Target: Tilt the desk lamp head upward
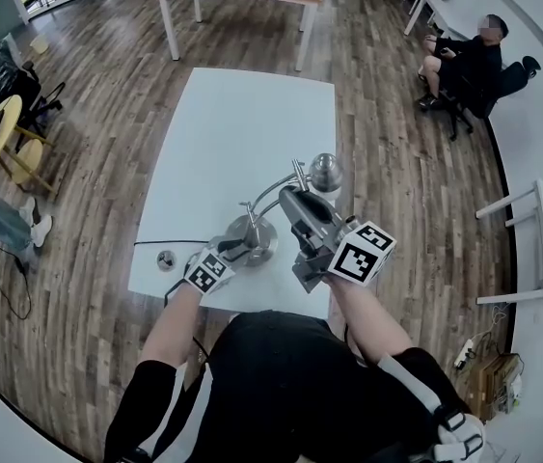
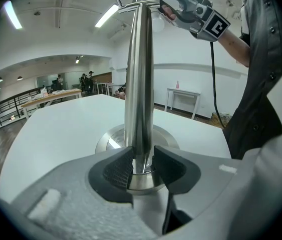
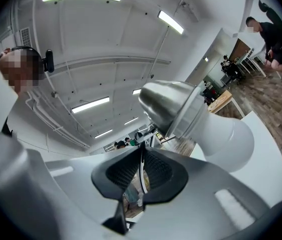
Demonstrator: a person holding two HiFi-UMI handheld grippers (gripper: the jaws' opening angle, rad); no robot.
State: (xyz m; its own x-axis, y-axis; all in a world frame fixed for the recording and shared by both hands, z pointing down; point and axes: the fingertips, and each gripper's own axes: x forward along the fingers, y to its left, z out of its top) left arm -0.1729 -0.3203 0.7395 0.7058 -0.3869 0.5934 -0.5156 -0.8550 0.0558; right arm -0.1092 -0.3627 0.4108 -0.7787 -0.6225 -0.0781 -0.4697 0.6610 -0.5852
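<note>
Your left gripper [image 2: 142, 166] pinches the upright post [image 2: 138, 84] of the desk lamp [image 1: 263, 234], just above its round base [image 2: 111, 140]. Your right gripper [image 3: 142, 171] has its jaws pressed almost together, with only a thin pale sliver between the pads. The lamp head [image 3: 168, 106] sits just beyond them at 1 o'clock. The lamp stands near the white table's [image 1: 242, 123] edge at 6 o'clock, and bare tabletop runs toward 12.

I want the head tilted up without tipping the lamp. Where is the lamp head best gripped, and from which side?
Probably the narrow closed end of the metal shade, from behind, opposite the bulb: it tapers there, while the bulb fills the wide mouth. The left gripper clamps the post low.
</note>
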